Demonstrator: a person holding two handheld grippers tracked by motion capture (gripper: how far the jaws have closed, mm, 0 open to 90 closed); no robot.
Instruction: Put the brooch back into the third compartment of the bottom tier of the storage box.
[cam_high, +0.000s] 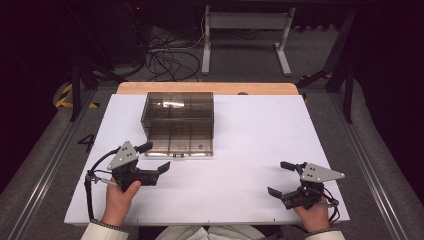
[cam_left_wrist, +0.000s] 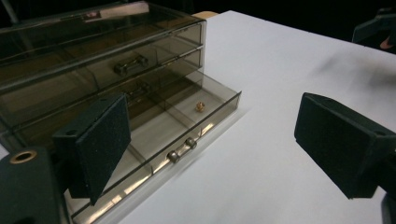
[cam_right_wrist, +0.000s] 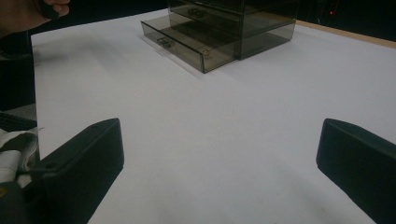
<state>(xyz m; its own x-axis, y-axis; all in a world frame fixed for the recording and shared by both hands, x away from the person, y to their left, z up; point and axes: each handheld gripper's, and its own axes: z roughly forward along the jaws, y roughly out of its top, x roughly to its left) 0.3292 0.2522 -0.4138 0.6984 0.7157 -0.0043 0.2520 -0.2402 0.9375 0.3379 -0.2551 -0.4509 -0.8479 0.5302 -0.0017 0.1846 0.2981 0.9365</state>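
1. Nearest the person, the right gripper (cam_high: 282, 179) sat at the near right of the white table (cam_high: 250, 150), held in the right hand (cam_high: 315, 214). Its jaws stood wide apart with nothing between them, well away from any object.
2. The left gripper (cam_high: 157, 156) was held in the left hand (cam_high: 119, 197) at the near left, just in front of the drawer unit. Its jaws were also spread wide, gripping nothing; one pad (cam_left_wrist: 95, 144) appeared in front of the drawer's left part in the left gripper view.
3. Just beyond the left gripper lay the bottom drawer (cam_left_wrist: 187, 121), pulled out from the unit toward the person. Its small metal handle (cam_left_wrist: 182, 149) sat on the front wall, clear of both jaws.
4. Inside the open drawer, in a compartment toward one end, rested a small golden object (cam_left_wrist: 200, 107); what it was could not be made out.
5. Farther back stood the smoky transparent drawer unit (cam_high: 179, 117) on the far left-centre of the table, its upper drawers closed, one of their handles (cam_left_wrist: 130, 64) visible.
6. Beyond the table edge, cables (cam_high: 165, 55) lay on the floor beside a white stand (cam_high: 245, 30).
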